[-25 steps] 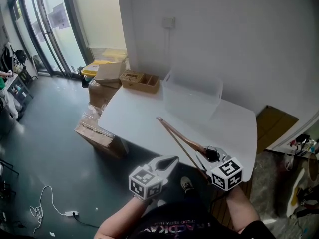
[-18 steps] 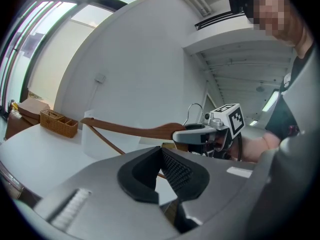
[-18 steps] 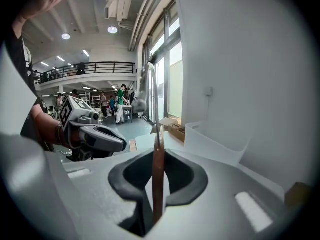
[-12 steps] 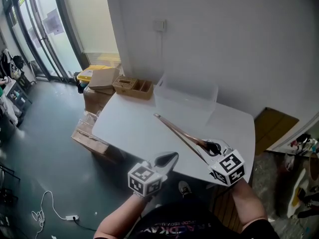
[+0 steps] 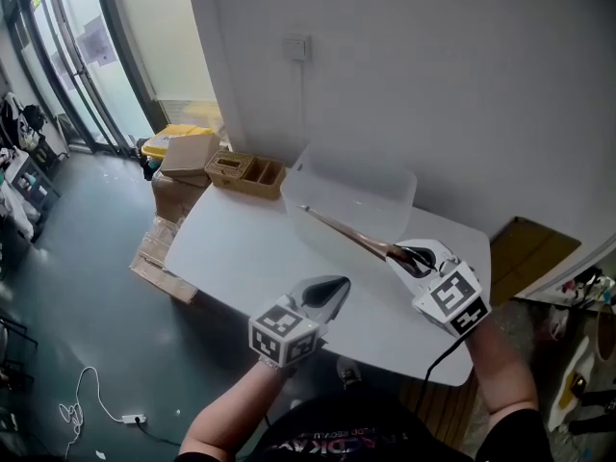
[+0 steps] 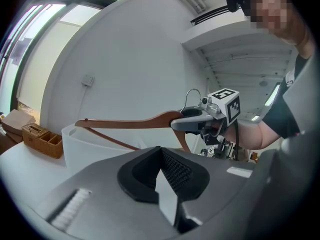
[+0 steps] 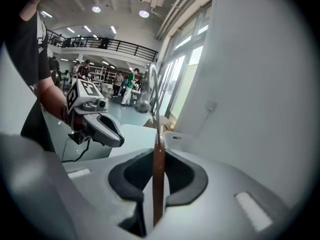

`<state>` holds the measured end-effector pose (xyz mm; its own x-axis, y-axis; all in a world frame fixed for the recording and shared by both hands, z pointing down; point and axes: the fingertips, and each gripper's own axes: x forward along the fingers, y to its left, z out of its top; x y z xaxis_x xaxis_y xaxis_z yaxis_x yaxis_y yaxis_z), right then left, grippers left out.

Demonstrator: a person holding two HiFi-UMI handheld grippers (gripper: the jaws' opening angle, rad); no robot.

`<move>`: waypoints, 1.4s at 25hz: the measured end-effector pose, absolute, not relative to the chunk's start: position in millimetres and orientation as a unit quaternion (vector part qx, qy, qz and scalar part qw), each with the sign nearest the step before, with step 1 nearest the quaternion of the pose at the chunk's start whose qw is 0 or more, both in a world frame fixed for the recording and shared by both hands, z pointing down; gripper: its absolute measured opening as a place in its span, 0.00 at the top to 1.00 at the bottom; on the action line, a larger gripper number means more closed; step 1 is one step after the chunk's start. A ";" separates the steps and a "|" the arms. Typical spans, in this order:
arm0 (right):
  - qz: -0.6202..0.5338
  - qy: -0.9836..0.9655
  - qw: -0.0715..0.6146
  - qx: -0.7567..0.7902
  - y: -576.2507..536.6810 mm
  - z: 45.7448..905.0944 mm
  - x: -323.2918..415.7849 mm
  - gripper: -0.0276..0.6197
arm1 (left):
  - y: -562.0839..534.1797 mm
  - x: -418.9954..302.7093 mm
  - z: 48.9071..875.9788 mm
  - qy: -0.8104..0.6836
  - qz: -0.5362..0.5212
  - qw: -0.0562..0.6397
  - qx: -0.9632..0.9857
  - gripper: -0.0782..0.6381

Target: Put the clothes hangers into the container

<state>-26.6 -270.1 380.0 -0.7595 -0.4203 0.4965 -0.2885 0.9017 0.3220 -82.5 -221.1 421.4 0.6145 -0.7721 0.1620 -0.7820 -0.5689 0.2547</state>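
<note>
The right gripper (image 5: 412, 256) pinches the wooden hanger (image 5: 346, 234) aloft, its tip reaching the clear container (image 5: 332, 183) at the table's (image 5: 241, 258) far edge. The left gripper (image 5: 325, 293) is pressed together, empty. Nothing seems binned yet; lowering and release remain.

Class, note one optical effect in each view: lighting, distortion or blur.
Head view: even daylight, only soft shadows on the table, wooden hanger sharp. Left gripper view: strong fisheye, black corners. Right gripper view: same fisheye; the hanger's metal hook is blurred.
</note>
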 end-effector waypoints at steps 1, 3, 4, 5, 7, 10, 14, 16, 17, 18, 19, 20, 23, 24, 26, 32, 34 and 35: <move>-0.126 -0.929 0.296 0.183 -280.7 376.5 -26.1 0.87 | -229.9 -81.4 420.5 -0.441 0.017 0.151 0.885 0.88; -0.151 -0.924 0.309 0.169 -303.5 370.6 -27.8 0.87 | -247.7 -81.3 420.1 -0.447 0.019 0.152 0.882 0.88; -0.163 -0.921 0.316 0.161 -315.9 369.1 -29.9 0.87 | -256.9 -82.1 420.7 -0.450 0.020 0.153 0.880 0.88; -0.176 -0.917 0.323 0.153 -328.0 368.8 -32.5 0.87 | -265.6 -83.0 421.9 -0.454 0.020 0.155 0.877 0.88; -0.202 -0.909 0.338 0.135 -349.6 370.5 -38.3 0.87 | -280.0 -84.8 426.2 -0.461 0.022 0.159 0.873 0.88; -0.240 -0.894 0.361 0.111 -379.1 373.2 -48.9 0.87 | -299.0 -88.5 434.2 -0.471 0.027 0.167 0.866 0.88; -0.269 -0.878 0.387 0.079 -410.2 387.6 -63.7 0.87 | -320.6 -95.8 443.2 -0.486 0.036 0.177 0.855 0.88; -0.281 -0.872 0.396 0.062 -424.1 400.1 -72.4 0.87 | -331.8 -100.0 449.3 -0.493 0.042 0.182 0.850 0.88; -0.286 -0.869 0.399 0.054 -431.4 407.1 -76.8 0.87 | -337.9 -102.1 453.0 -0.496 0.045 0.185 0.847 0.88; -0.291 -0.866 0.403 0.046 -438.6 414.3 -81.3 0.87 | -343.9 -104.0 457.1 -0.499 0.049 0.188 0.845 0.88; -0.296 -0.863 0.407 0.039 -445.2 421.9 -85.8 0.87 | -349.4 -105.8 461.3 -0.502 0.052 0.190 0.842 0.88; -0.299 -0.861 0.411 0.032 -451.1 429.9 -90.3 0.87 | -354.2 -107.6 465.8 -0.504 0.056 0.193 0.840 0.88; -0.308 -0.852 0.423 0.012 -465.7 455.0 -103.4 0.87 | -366.5 -112.3 479.9 -0.510 0.066 0.202 0.834 0.88; -0.315 -0.846 0.429 0.005 -469.8 463.1 -107.3 0.87 | -370.0 -113.0 484.1 -0.510 0.069 0.205 0.832 0.88; -0.338 -0.830 0.443 -0.011 -476.1 478.6 -114.5 0.87 | -375.4 -113.6 492.1 -0.510 0.073 0.211 0.830 0.88; -0.407 -0.785 0.461 -0.071 -481.0 517.9 -136.2 0.87 | -384.9 -114.1 512.5 -0.511 0.075 0.232 0.824 0.88; -0.424 -0.774 0.463 -0.082 -482.4 529.9 -139.9 0.87 | -385.3 -113.8 517.0 -0.511 0.075 0.237 0.823 0.88; -0.431 -0.770 0.463 -0.087 -482.7 535.8 -141.6 0.87 | -384.9 -114.6 519.4 -0.512 0.075 0.239 0.822 0.88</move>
